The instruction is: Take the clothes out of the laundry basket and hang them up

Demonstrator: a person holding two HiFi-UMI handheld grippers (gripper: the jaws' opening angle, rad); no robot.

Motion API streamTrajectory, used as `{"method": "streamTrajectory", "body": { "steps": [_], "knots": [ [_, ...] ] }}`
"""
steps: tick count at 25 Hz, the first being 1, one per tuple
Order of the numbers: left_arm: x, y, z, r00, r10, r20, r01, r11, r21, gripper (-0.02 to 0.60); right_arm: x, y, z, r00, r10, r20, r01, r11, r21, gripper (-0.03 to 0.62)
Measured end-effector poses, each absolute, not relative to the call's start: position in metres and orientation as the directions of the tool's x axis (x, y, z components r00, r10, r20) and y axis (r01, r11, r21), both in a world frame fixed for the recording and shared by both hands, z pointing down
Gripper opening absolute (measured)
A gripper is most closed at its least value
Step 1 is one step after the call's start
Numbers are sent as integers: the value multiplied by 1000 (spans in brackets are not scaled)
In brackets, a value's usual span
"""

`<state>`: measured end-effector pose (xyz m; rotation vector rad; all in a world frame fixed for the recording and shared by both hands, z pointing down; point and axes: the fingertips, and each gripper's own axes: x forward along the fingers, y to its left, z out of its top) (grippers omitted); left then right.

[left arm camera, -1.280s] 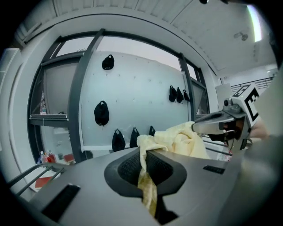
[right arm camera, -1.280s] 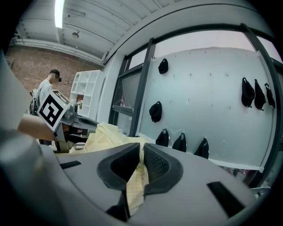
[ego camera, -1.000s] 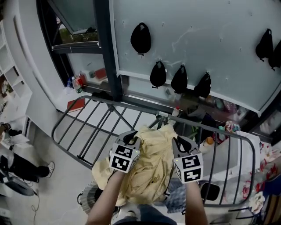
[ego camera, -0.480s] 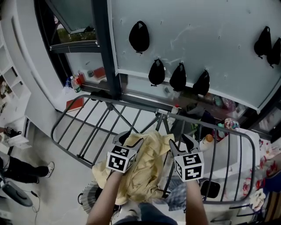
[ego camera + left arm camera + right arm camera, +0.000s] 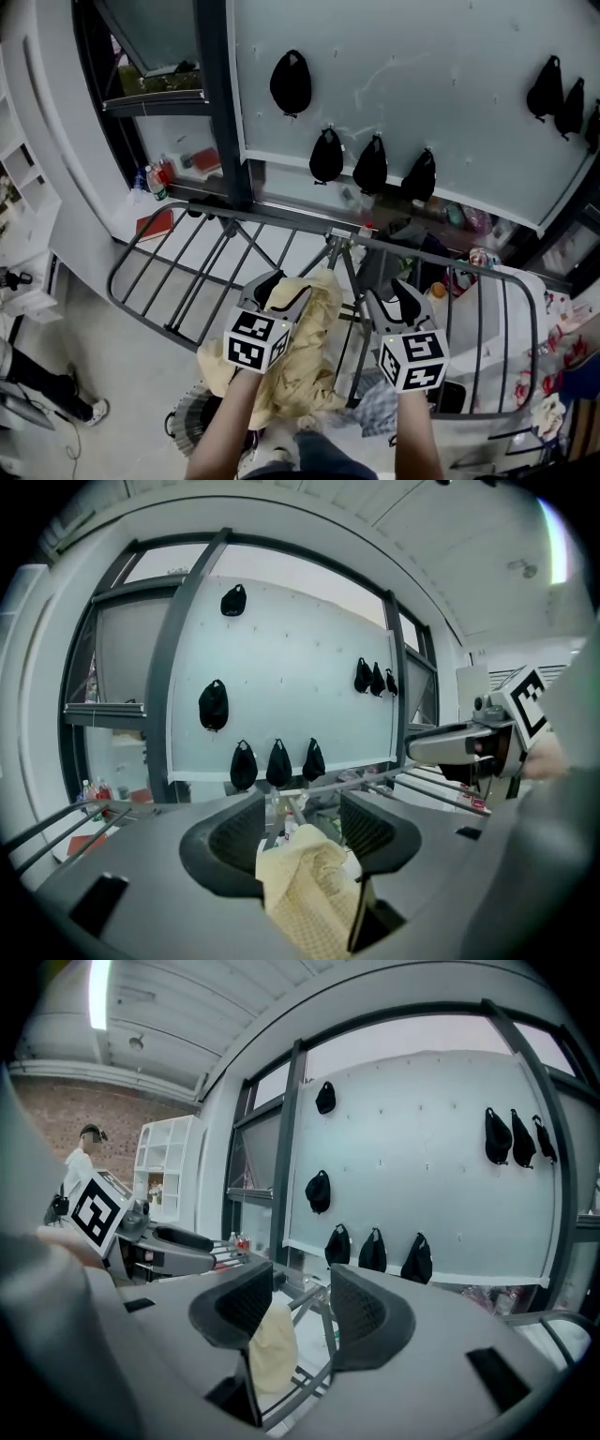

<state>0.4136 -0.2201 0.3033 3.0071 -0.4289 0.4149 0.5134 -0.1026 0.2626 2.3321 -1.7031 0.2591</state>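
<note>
The yellow garment (image 5: pixel 305 349) lay draped over the bars of the grey drying rack (image 5: pixel 187 272), and its cloth hung down on the near side. The left gripper (image 5: pixel 284 289) stood just above it. Its jaws had just opened wide, with a fold of the cloth loose between them. The right gripper (image 5: pixel 392 298), just beside the cloth, had also just opened and gripped nothing.

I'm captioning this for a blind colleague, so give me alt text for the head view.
A yellow garment hangs draped over a grey drying rack, seen from above. Two hand-held grippers hover by it, jaws just opened: the left gripper has loose cloth between its jaws, the right gripper has nothing. Black items hang on the wall behind.
</note>
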Motion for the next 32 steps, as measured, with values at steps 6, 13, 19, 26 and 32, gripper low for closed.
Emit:
{"method": "streamTrajectory", "body": {
  "steps": [6,13,19,26,32],
  "knots": [
    [399,-185,273,953,-247,173,-250,-968,-6,199,487,-72,236,326,-931,165,-945,-316,88,142],
    [355,-147,251,964,-257,66,-256,-966,-31,57,443,-31,227,350,-935,64,-935,-345,81,26],
    [312,-114,248,972,-234,27,-233,-972,-21,28,399,7,229,372,-928,16,-927,-370,62,3],
    [284,-78,255,982,-184,39,-185,-983,6,20,362,44,232,392,-920,-7,-918,-392,52,2],
    [276,-62,255,986,-165,27,-166,-986,13,20,355,67,238,420,-908,-2,-906,-420,54,0]
  ]
}}
